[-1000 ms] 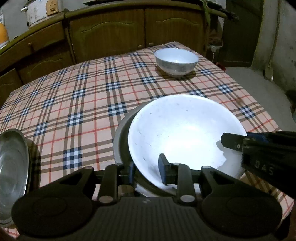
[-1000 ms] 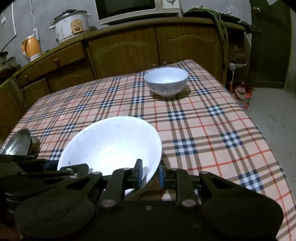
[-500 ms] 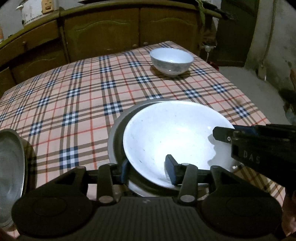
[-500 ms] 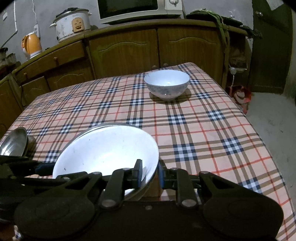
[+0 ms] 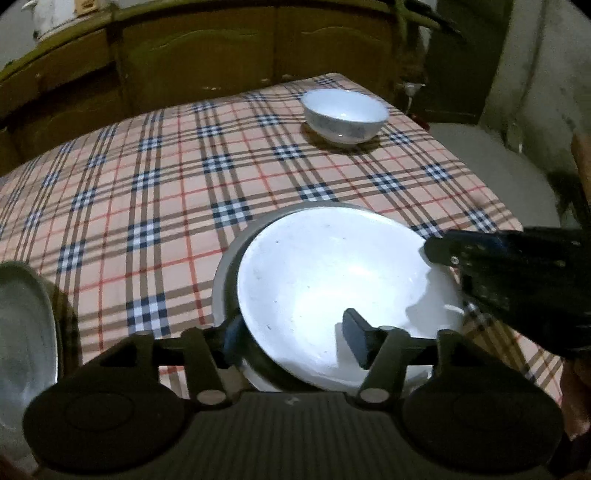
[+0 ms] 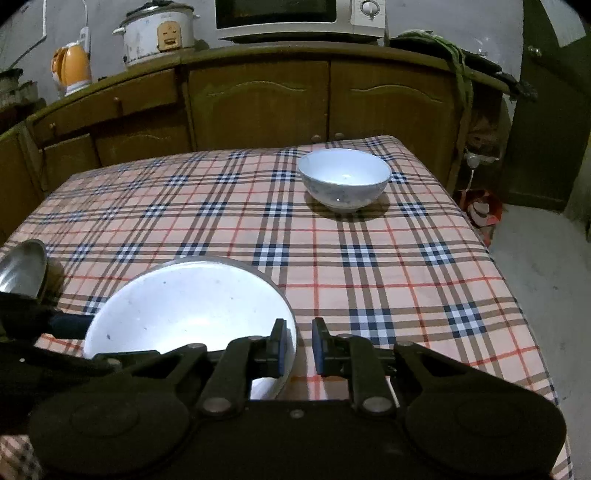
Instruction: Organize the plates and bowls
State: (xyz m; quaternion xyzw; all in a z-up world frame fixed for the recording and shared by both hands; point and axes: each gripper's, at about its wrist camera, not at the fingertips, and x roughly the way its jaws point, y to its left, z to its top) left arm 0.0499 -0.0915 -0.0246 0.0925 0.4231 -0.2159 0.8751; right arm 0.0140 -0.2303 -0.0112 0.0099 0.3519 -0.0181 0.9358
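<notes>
A wide white dish rests inside a grey metal plate near the table's front edge. My left gripper is opening. Its fingers straddle the dish's near rim without pressing on it. My right gripper is shut on the white dish at its right rim, and its dark body also shows at the right of the left wrist view. A small white bowl with a faint pattern stands alone at the table's far right, also visible as the bowl in the right wrist view.
A steel plate leans at the table's near left edge. The checked tablecloth covers the table. Wooden cabinets run behind it, bearing a rice cooker, a kettle and a microwave. The floor drops off to the right.
The left jaws have spread apart and let go of the dish's near rim. The white dish has sunk lower into the metal plate. The right gripper stays on the rim.
</notes>
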